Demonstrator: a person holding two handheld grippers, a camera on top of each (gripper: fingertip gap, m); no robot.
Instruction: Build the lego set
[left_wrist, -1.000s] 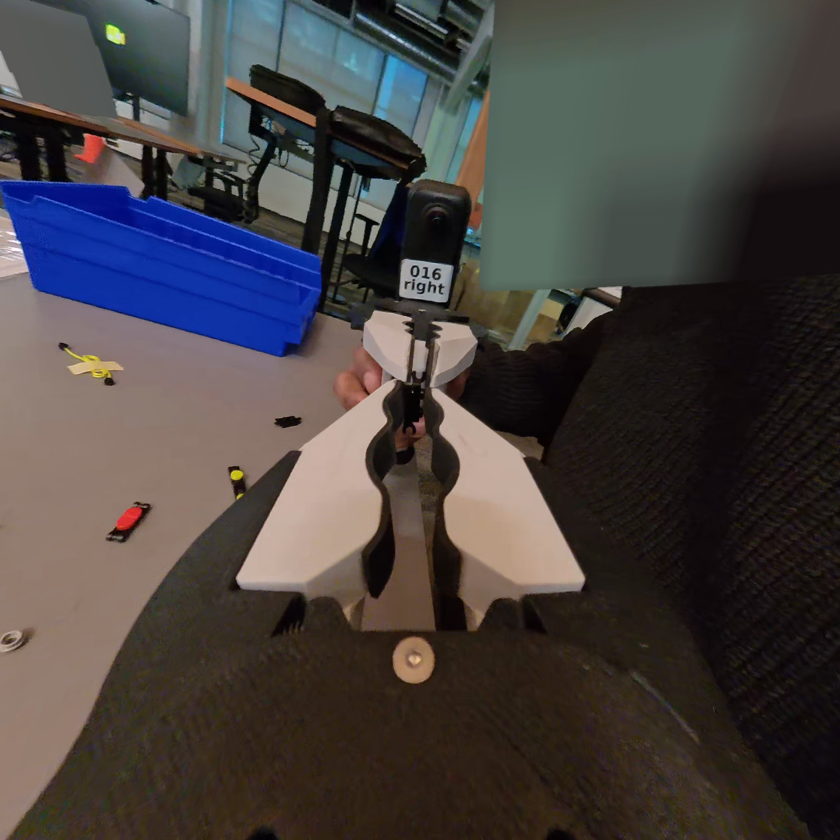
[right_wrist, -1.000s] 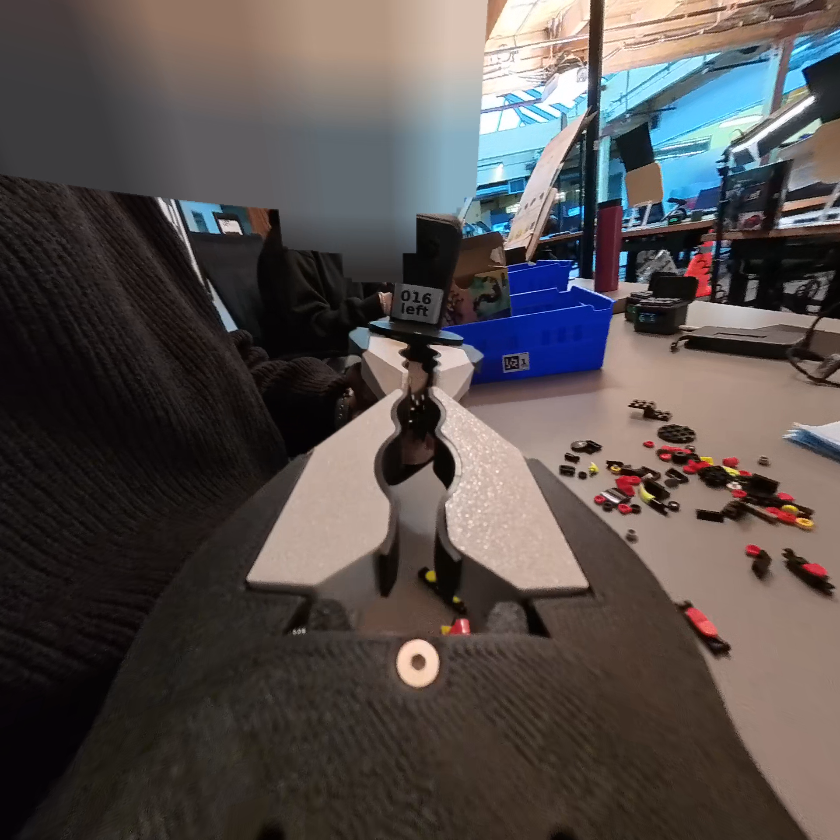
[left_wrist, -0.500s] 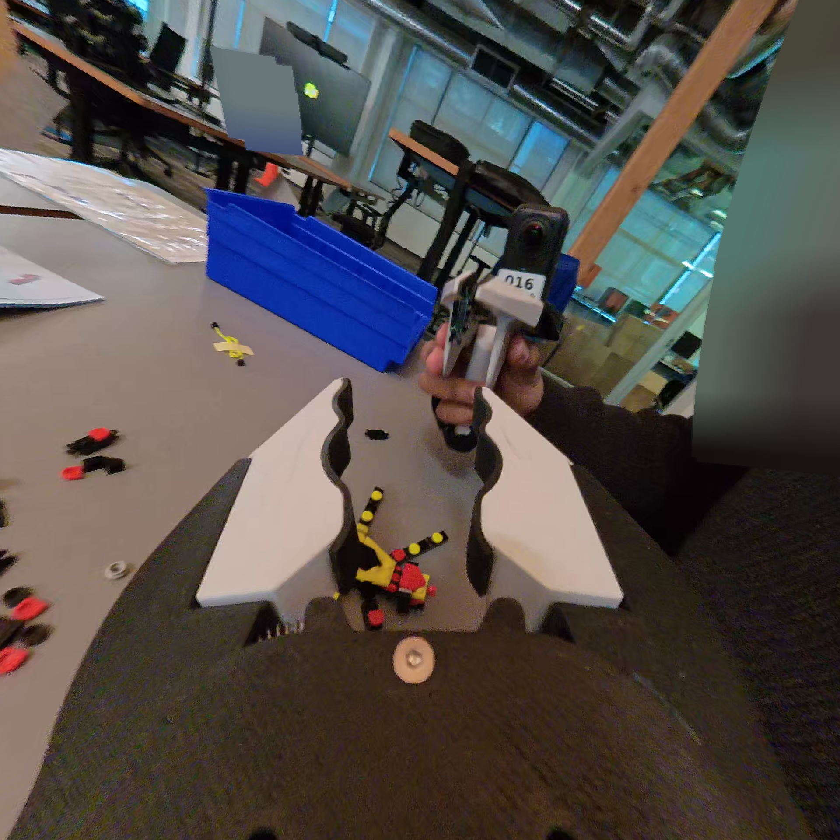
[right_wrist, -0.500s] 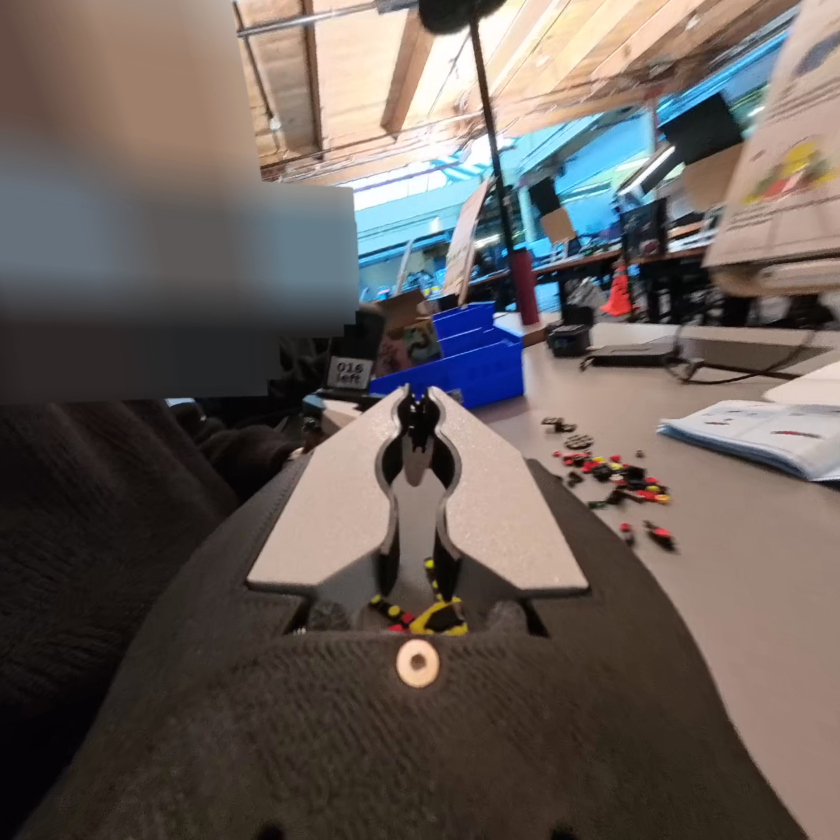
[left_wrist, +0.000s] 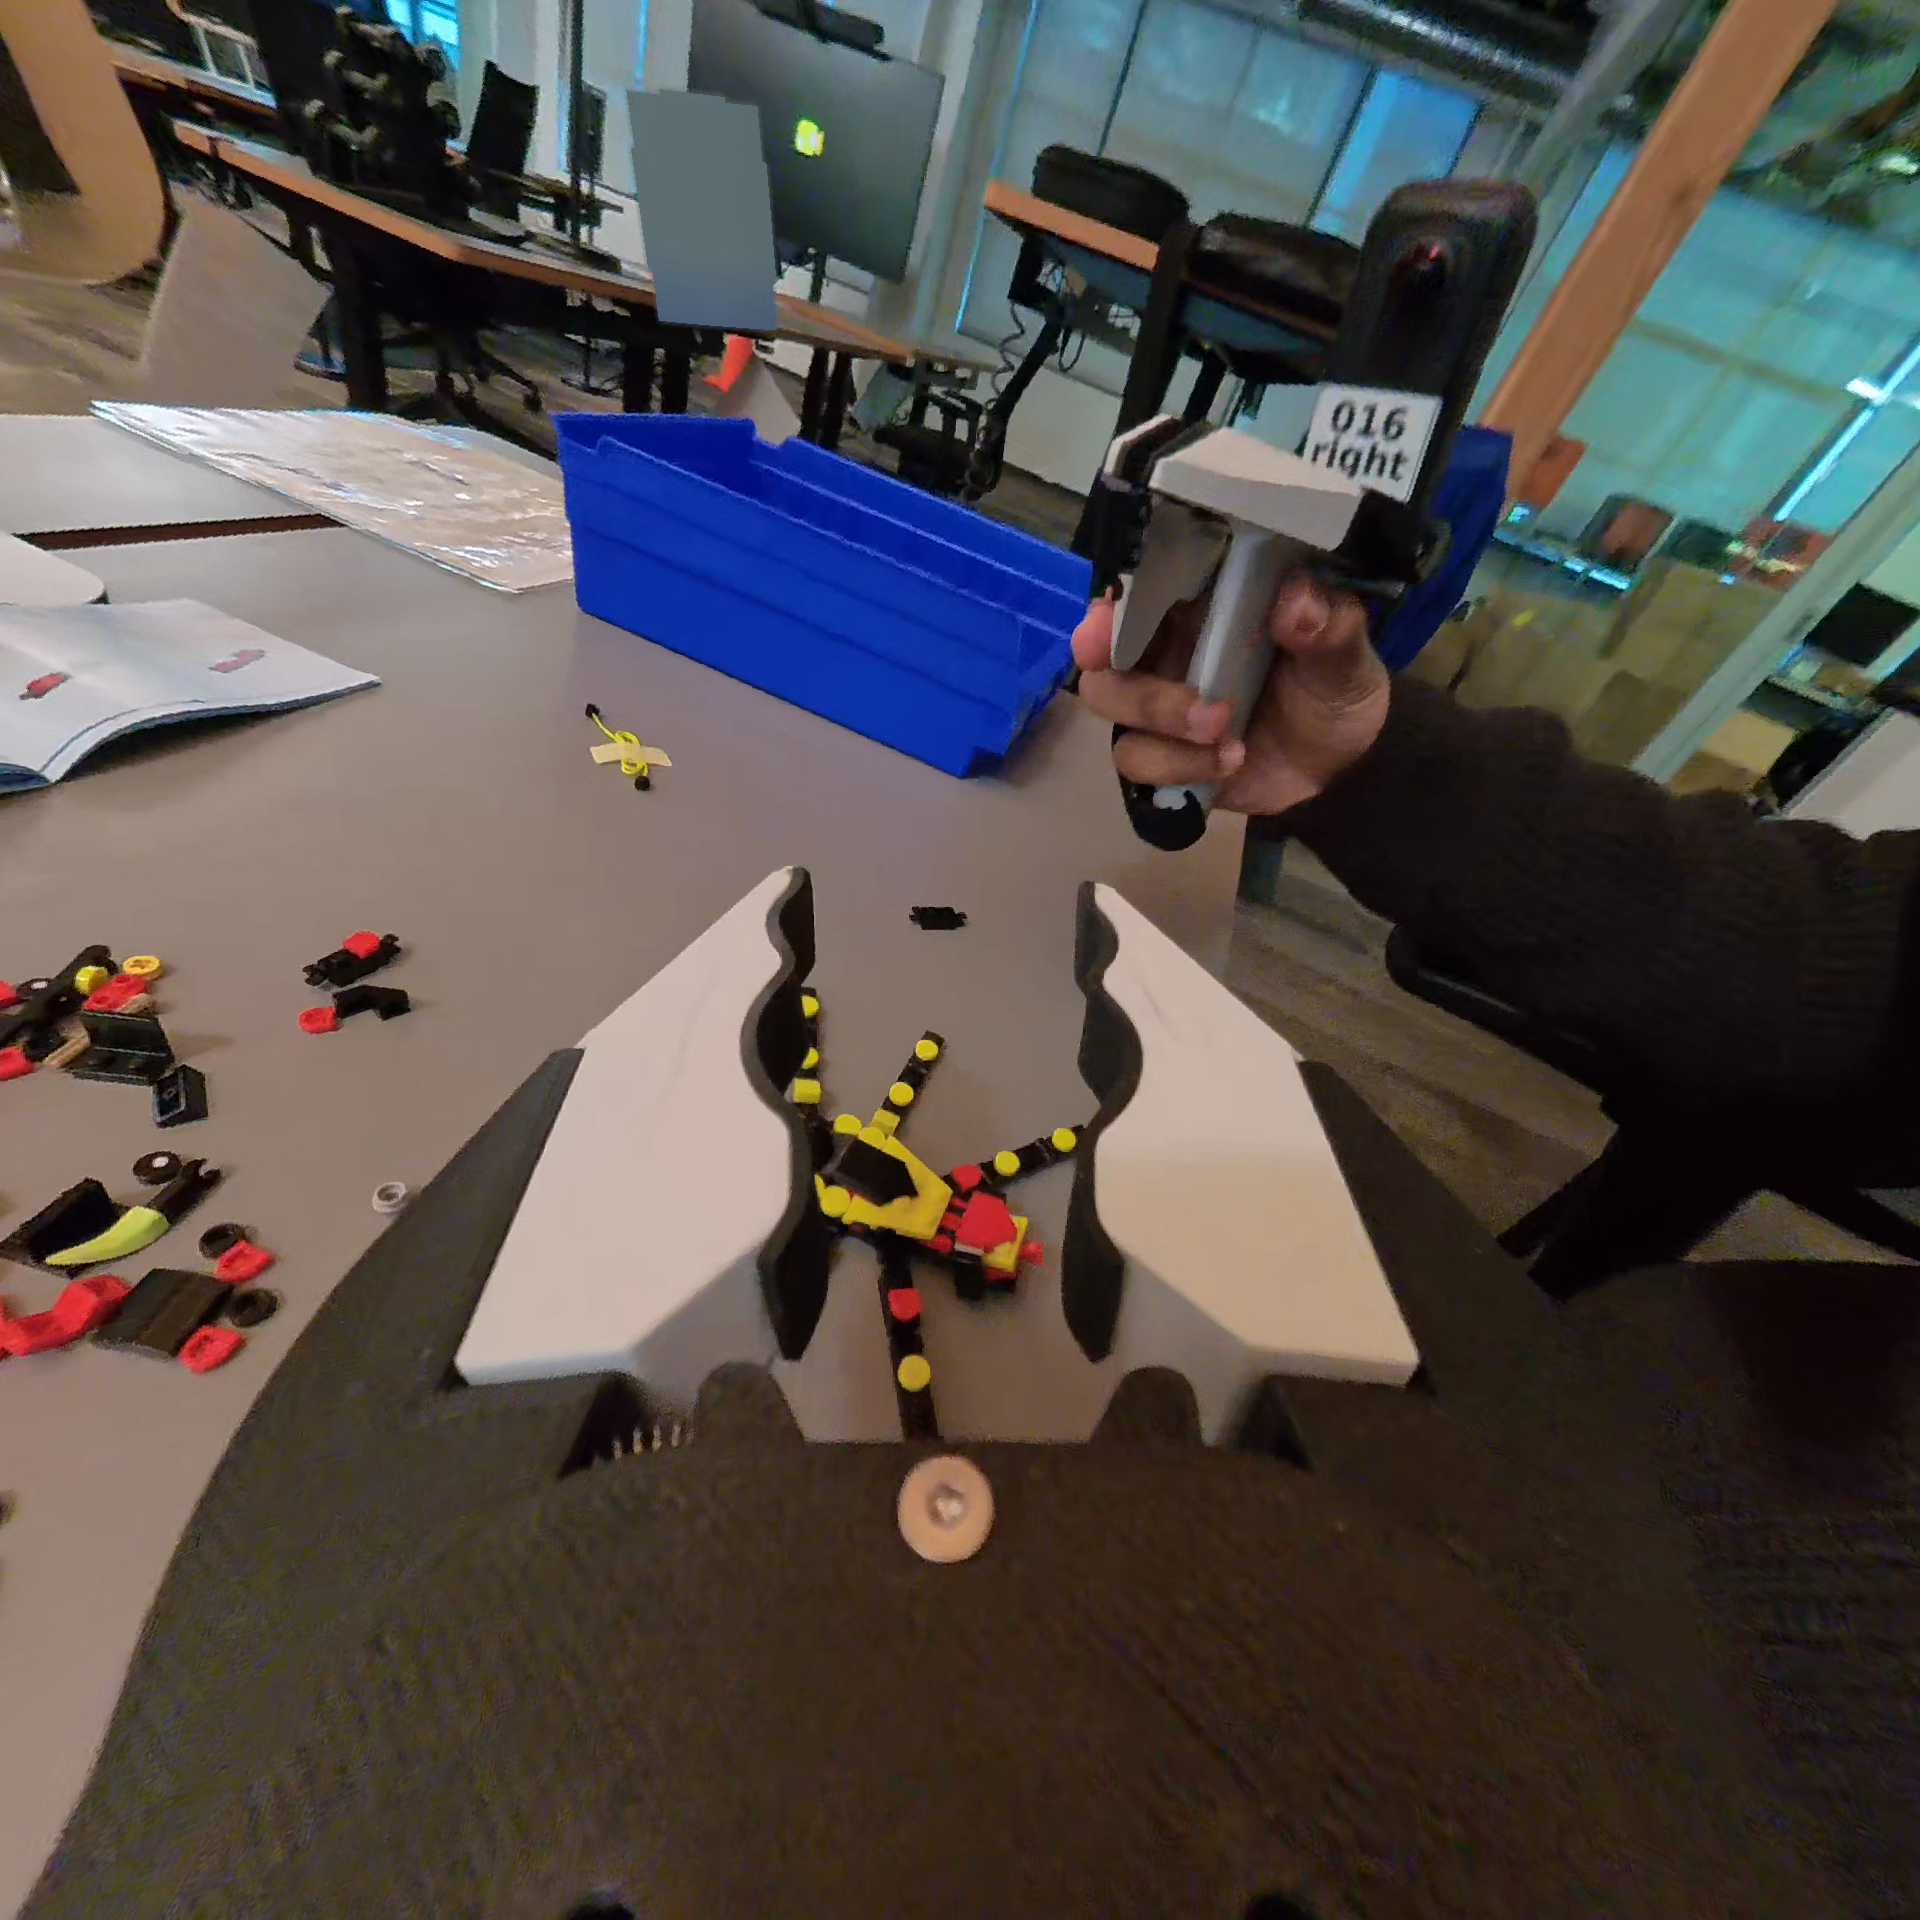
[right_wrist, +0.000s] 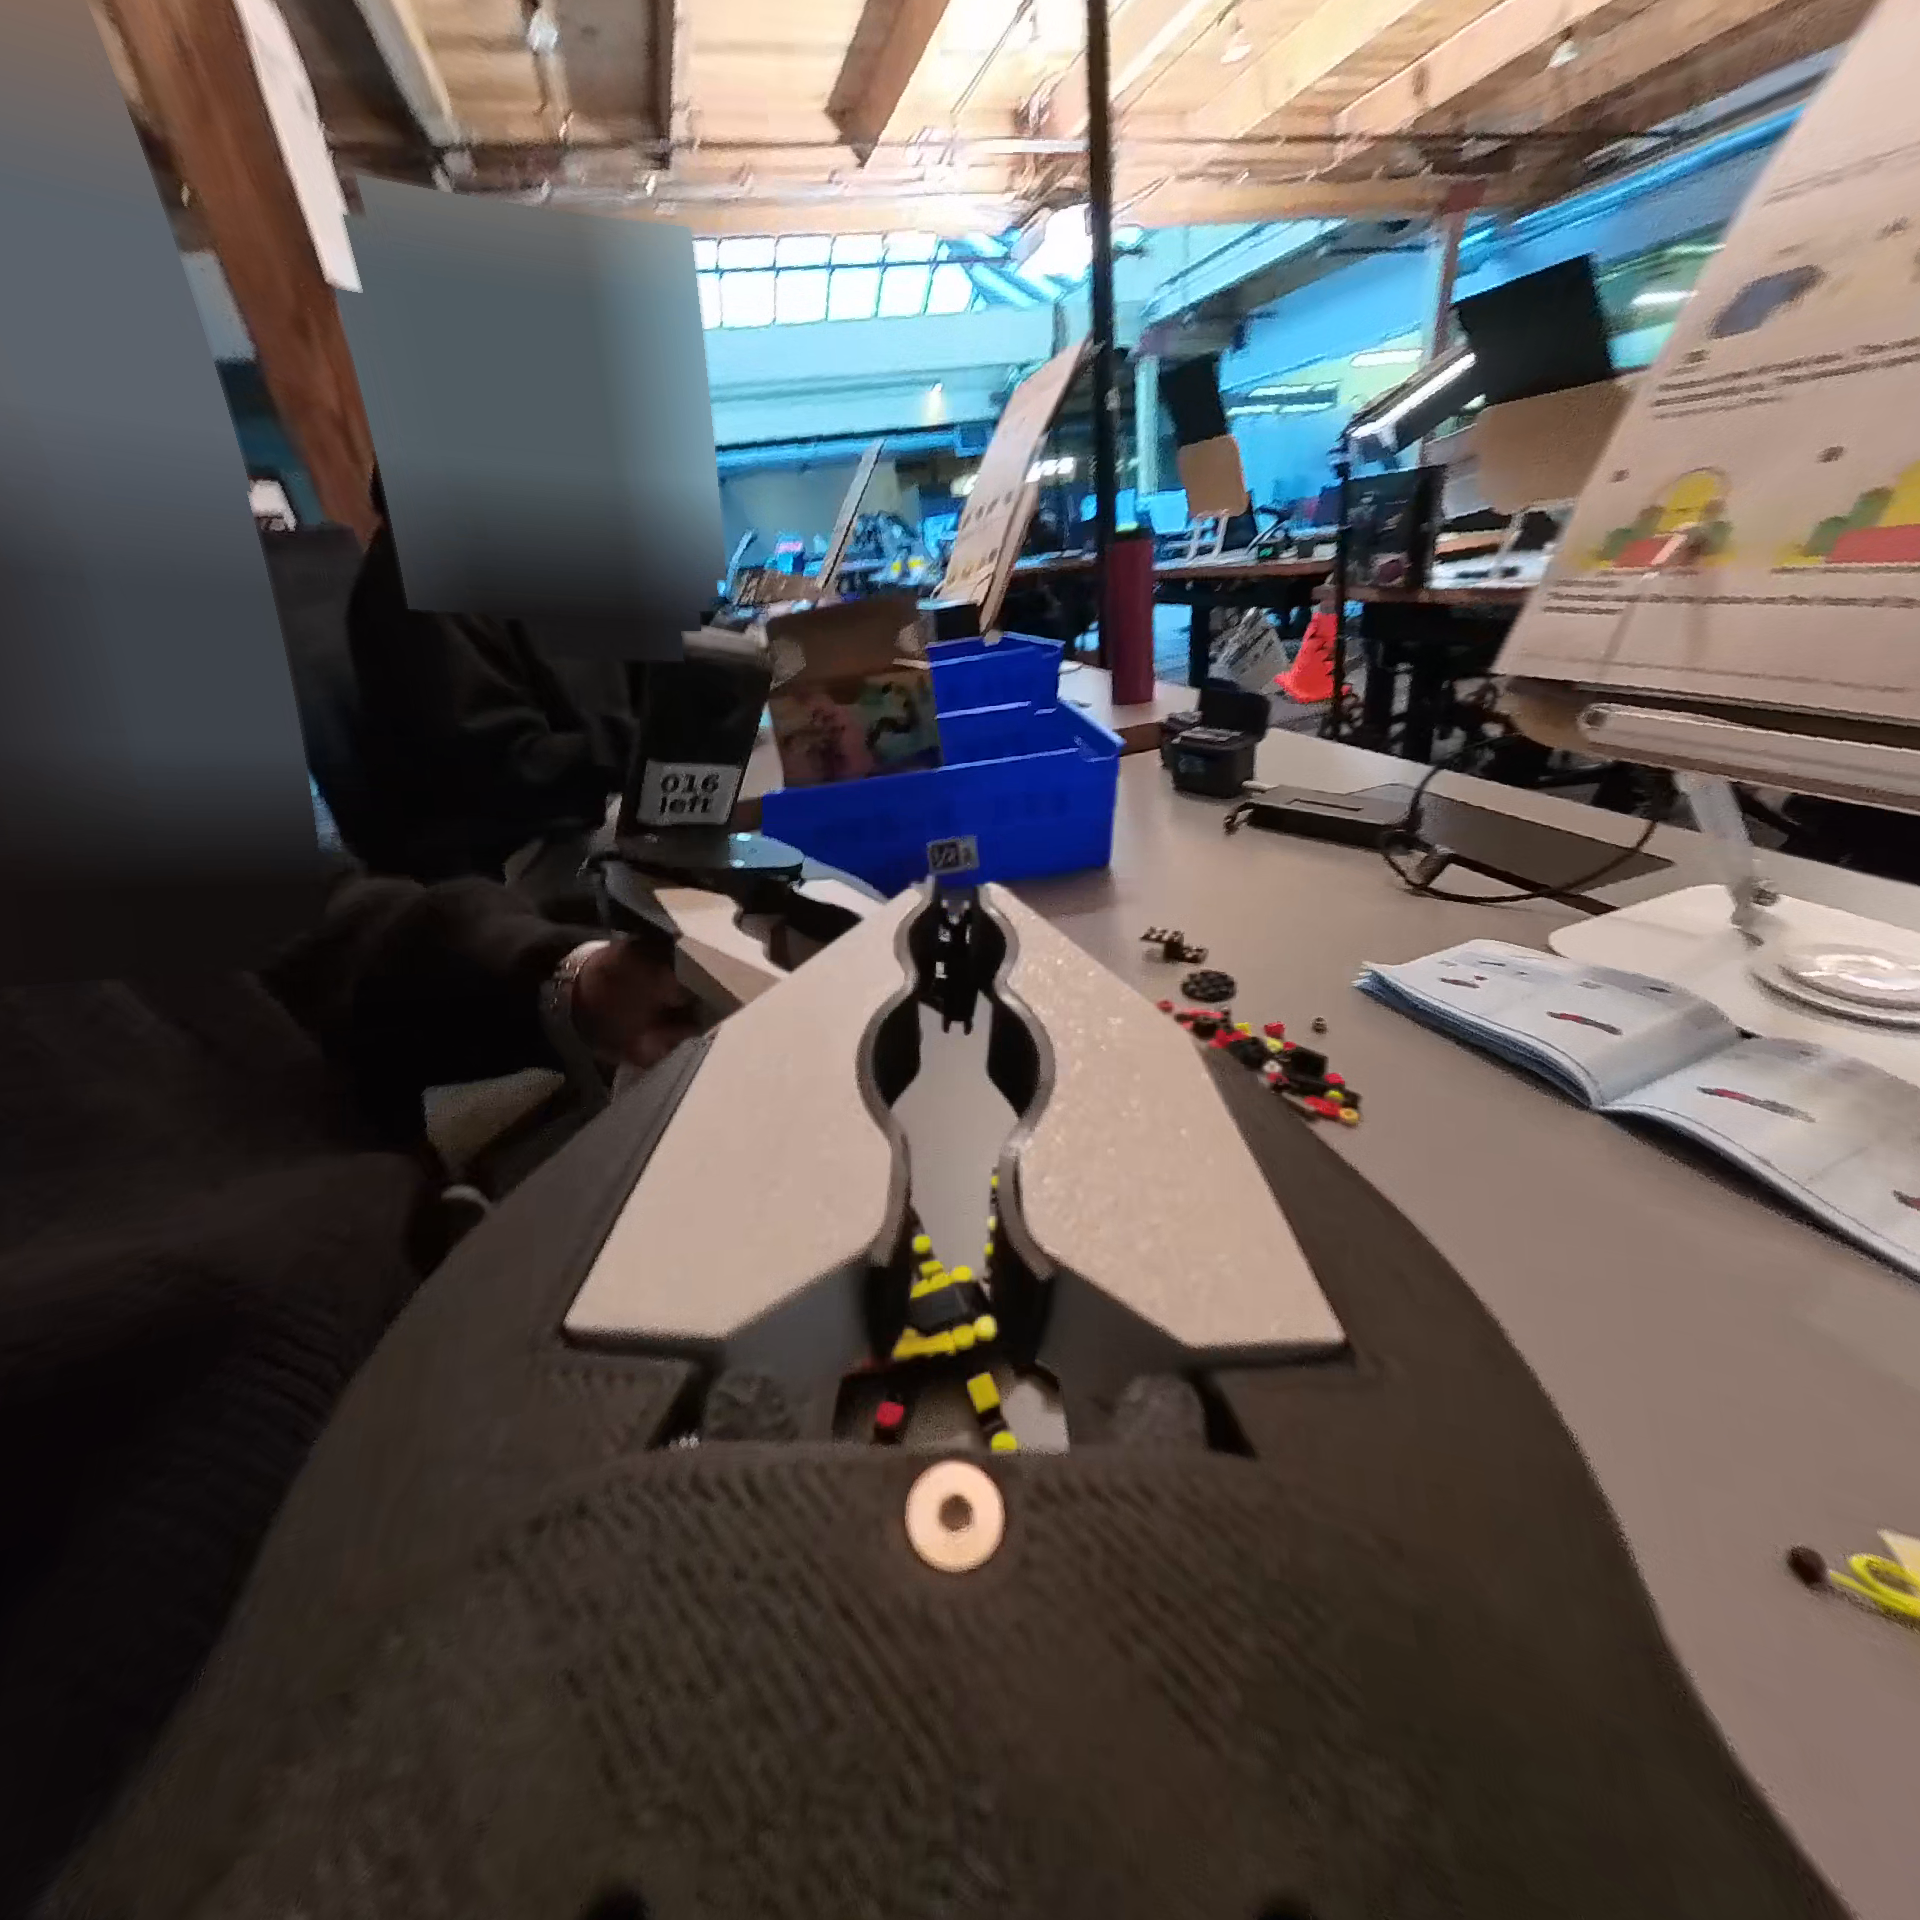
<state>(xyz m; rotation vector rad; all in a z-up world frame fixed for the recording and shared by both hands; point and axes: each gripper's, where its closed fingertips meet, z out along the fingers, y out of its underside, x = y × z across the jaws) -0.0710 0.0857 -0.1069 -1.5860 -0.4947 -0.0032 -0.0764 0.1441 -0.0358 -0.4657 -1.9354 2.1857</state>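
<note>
- While the left tool (left_wrist: 940, 894) hangs over the grey bench (left_wrist: 499, 862) with its white fingers (left_wrist: 665, 1143) spread wide and nothing between them, the half-built black, yellow and red lego model (left_wrist: 914, 1195) lies flat on the bench below the gap, close to the bench's near edge.
- That lego model has thin black arms dotted with yellow studs reaching outward and a red block on one side; whether the fingers touch it cannot be told.
- Up off the bench, past the near edge, a hand (left_wrist: 1236, 707) in a dark knitted sleeve (left_wrist: 1621, 935) holds the right tool (right_wrist: 951, 914) by its grey handle.
- From its own camera, the right tool's grey fingers (right_wrist: 748, 1153) are clenched at the tips on a small black lego piece (right_wrist: 951, 961).
- Loose red, black and yellow lego parts (left_wrist: 114, 1143) lie scattered toward the left side of the bench.
- One tiny black lego part (left_wrist: 937, 916) sits alone just beyond the left tool's tips.
- An open instruction booklet (left_wrist: 135, 675) lies at the far left of the bench.
- A blue plastic bin (left_wrist: 810, 582) stands toward the far edge, and a small yellow tie taped to a paper scrap (left_wrist: 627, 746) lies in front of it.
- Another blue plastic bin (right_wrist: 966, 800) and a flat black device with a cable (right_wrist: 1340, 805) show farther along the bench in the right wrist view.
</note>
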